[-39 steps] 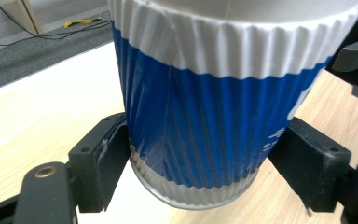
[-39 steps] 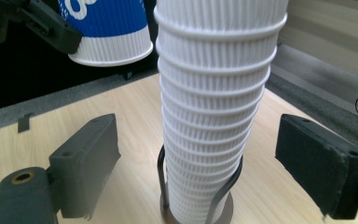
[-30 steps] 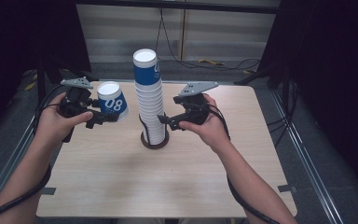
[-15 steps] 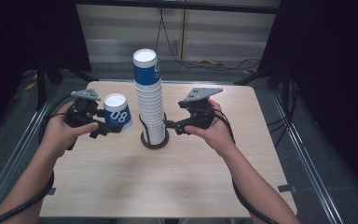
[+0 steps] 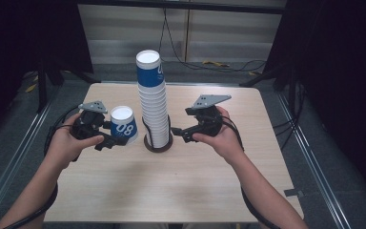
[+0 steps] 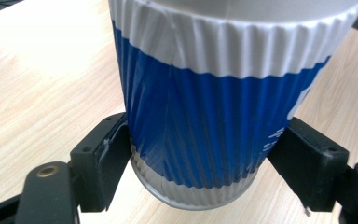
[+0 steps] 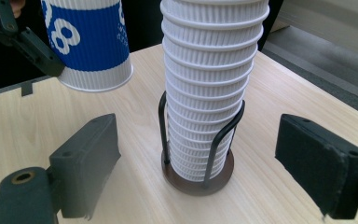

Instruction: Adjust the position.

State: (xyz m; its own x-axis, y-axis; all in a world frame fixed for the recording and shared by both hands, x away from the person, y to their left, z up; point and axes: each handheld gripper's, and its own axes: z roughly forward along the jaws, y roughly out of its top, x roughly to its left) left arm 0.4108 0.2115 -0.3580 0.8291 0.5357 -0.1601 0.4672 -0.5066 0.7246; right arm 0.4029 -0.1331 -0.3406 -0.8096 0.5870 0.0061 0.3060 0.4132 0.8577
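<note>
A recording booth or lab rather than a home. A bare wooden table [image 5: 181,186] stands alone, with black curtains [image 5: 333,57] hung on both sides of it, a plain pale wall panel [image 5: 124,33] behind it, loose cables [image 5: 205,64] on the grey floor [image 5: 314,157] beyond it.

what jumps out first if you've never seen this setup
A tall stack of cups stands upside down in a wire holder at the table's middle. Just left of it, the left gripper clamps a single blue-and-white cup, while the right gripper waits open beside the stack.
</note>
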